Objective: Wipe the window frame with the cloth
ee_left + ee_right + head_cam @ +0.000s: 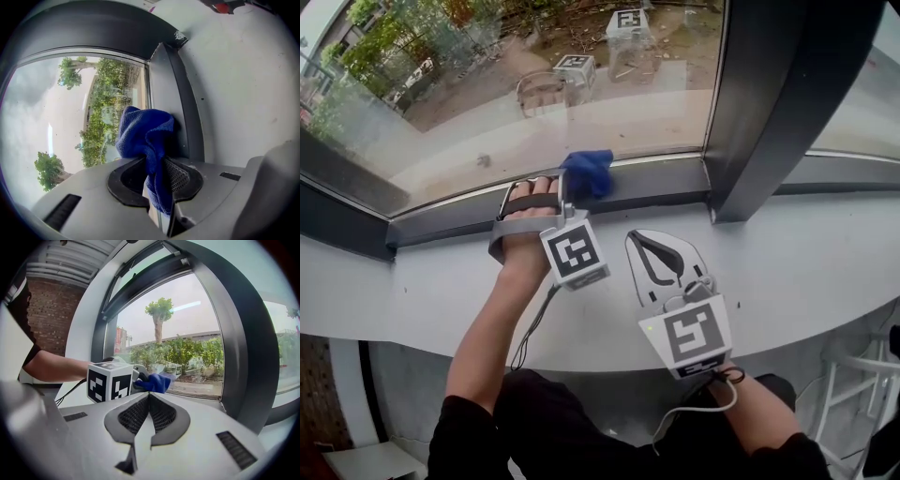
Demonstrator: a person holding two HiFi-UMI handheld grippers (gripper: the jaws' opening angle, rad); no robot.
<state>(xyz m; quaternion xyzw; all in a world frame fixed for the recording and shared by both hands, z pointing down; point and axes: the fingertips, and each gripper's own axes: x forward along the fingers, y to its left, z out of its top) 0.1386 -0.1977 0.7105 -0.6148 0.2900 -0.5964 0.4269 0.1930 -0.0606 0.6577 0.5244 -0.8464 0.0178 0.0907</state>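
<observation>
A blue cloth [589, 172] is bunched against the dark grey bottom window frame [661, 180], just under the glass. My left gripper [555, 190] is shut on the blue cloth, reaching over the sill to the frame. In the left gripper view the cloth [145, 133] sticks up from between the closed jaws of the left gripper [157, 176] and touches the frame [161, 93]. My right gripper [641, 242] hovers over the white sill nearer to me, shut with nothing in it. In the right gripper view the right gripper [149, 401] points toward the cloth [154, 382].
A wide dark vertical post [778, 103] rises from the frame just right of the cloth. The white sill [806, 272] runs left to right below the frame. A white stool [862, 375] stands low at the right. The glass [534, 84] reflects both grippers.
</observation>
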